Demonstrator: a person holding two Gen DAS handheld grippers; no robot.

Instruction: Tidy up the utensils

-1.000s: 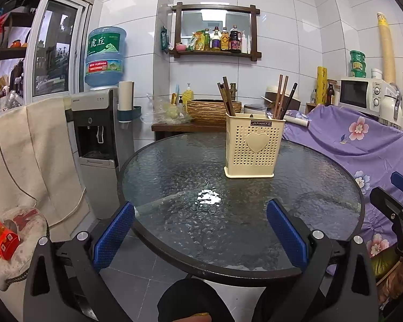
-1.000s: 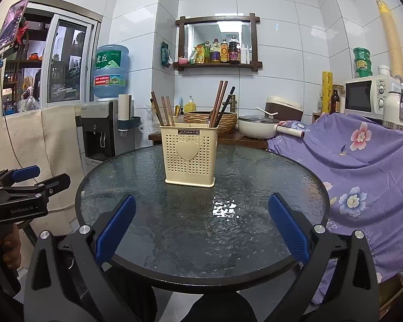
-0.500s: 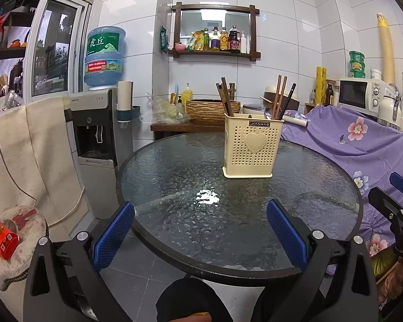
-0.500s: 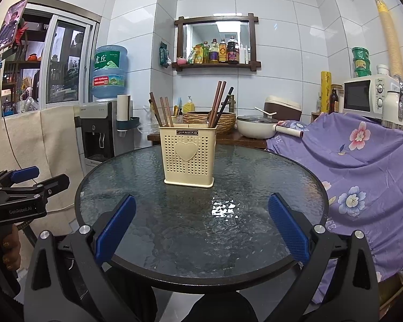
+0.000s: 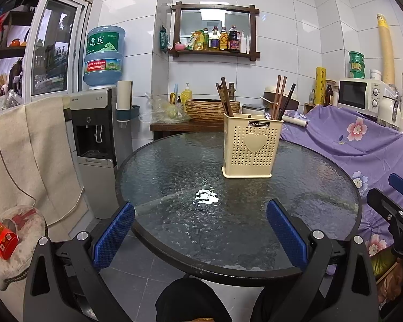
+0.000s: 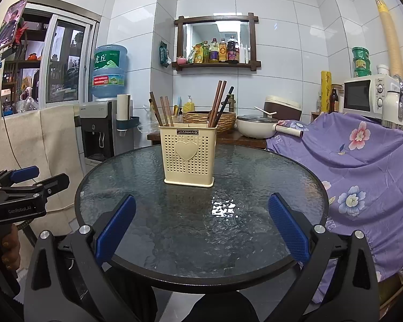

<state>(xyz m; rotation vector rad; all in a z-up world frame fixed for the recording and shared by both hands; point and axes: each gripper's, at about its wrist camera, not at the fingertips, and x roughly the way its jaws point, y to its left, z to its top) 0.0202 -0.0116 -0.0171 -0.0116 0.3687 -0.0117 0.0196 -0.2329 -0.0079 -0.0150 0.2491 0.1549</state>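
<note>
Both grippers hang at the near edge of the round, black-rimmed textured glass table (image 5: 174,161), and neither has anything in it: the left gripper (image 5: 200,230) has its blue-padded fingers (image 5: 112,234) spread wide and empty, the right gripper (image 6: 201,228) is released just the same, blue pads (image 6: 288,230) well apart over the glass. Out on the table stands the cream perforated plastic utensil holder with a raised heart on its front (image 6: 189,155), upright, toward the far side, well clear of either gripper. Dark brown wooden chopsticks (image 6: 162,110) lean out of its left compartment; another bunch of reddish-brown and black chopsticks (image 6: 219,102) leans from the right one. In the right wrist view the left gripper shows at the left edge, held low beside the table rim. Behind the table a purple floral cloth (image 5: 362,145) drapes the right side, and a grey water dispenser with a blue bottle (image 5: 94,139) stands to the left
</note>
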